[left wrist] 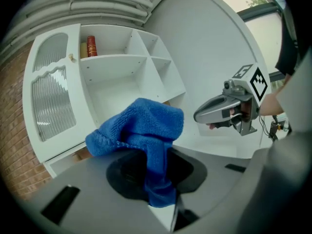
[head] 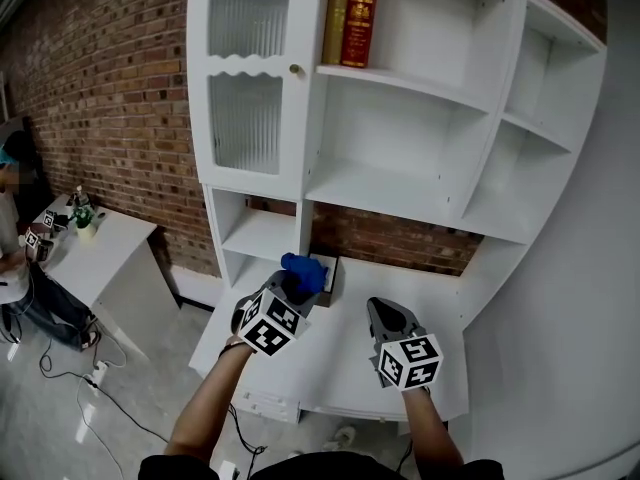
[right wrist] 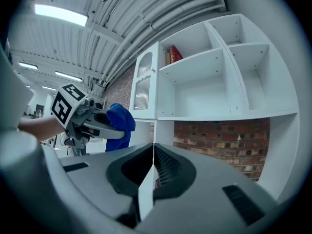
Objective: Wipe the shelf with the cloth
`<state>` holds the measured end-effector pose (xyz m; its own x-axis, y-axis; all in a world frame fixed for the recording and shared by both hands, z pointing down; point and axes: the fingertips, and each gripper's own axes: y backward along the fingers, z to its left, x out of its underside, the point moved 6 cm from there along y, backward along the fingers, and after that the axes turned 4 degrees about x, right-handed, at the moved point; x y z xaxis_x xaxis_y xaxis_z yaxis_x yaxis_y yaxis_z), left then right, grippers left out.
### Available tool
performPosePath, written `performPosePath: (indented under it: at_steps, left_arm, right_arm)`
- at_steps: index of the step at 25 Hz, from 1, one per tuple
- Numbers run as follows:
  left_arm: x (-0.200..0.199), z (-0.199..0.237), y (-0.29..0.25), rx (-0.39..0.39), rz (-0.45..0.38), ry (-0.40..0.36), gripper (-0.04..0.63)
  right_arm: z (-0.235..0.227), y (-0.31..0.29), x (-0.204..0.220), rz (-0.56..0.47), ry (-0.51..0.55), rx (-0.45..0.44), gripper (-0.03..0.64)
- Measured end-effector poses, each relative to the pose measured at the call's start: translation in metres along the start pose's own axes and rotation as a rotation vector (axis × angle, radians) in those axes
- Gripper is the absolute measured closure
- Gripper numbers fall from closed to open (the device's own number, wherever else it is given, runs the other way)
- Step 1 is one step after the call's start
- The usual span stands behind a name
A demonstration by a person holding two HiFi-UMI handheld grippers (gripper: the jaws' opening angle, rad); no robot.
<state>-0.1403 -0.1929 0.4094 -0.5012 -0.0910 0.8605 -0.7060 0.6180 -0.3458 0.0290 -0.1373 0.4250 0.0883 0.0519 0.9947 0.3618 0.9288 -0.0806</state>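
Bunching cloth [left wrist: 139, 126] between left gripper [left wrist: 159, 164] jaws

Two grippers [head: 290, 290] [head: 381, 310], one cloth [head: 304, 270], one shelf [head: 400, 196], two books [head: 337, 18] [head: 360, 13].

This looks like a workshop or lab hall with one corner dressed up as a home. Overhead is a bare ribbed ceiling [right wrist: 63, 38] with exposed pipes [right wrist: 185, 6] and strip lights [right wrist: 61, 14]. Against a rough brick wall [head: 110, 98] stands a white shelf [head: 420, 198] with a ribbed glass door [head: 248, 78] and two books [head: 352, 13]. Loose cables [head: 44, 353] and a power strip [head: 98, 373] lie on the grey floor [head: 40, 438]. To the left, a person [head: 15, 268] sits at a white bench [head: 105, 253] with small gear on it
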Motion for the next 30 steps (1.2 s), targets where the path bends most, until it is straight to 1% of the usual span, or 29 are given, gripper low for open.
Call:
performPosePath:
  at_steps: [5,10,13,15,19,23,25,27,30]
  left_arm:
    - [0.012,-0.019,0.009,0.021,0.008,-0.006,0.506]
    - [0.021,-0.033,0.010,0.040,-0.014,0.054,0.506]
    - [0.025,-0.038,0.009,0.036,0.000,0.049,0.506]
    - [0.026,-0.039,0.009,0.028,-0.003,0.061,0.506]
    - [0.020,-0.041,0.007,0.014,-0.053,0.118,0.506]
    - [0.010,-0.053,0.005,0.033,-0.084,0.152,0.506]
    - [0.007,-0.058,0.005,0.039,-0.127,0.205,0.506]
    - [0.006,-0.061,0.006,0.024,-0.162,0.262,0.506]
    - [0.005,-0.065,0.007,-0.003,-0.191,0.301,0.506]
  right_arm:
    - [0.011,0.004,-0.002,-0.013,0.008,-0.001,0.597]
    - [0.015,0.005,-0.003,-0.022,0.013,-0.003,0.597]
    - [0.015,0.003,-0.005,-0.033,0.023,-0.009,0.597]
    - [0.012,0.003,-0.006,-0.041,0.018,-0.013,0.597]
    - [0.003,0.004,-0.007,-0.047,0.010,-0.019,0.597]
    - [-0.007,0.008,-0.008,-0.050,-0.004,-0.020,0.597]
    - [-0.012,0.011,-0.009,-0.050,-0.005,-0.023,0.597]
    - [-0.016,0.014,-0.009,-0.054,-0.010,-0.026,0.597]
    - [-0.019,0.018,-0.008,-0.056,-0.015,-0.037,0.597]
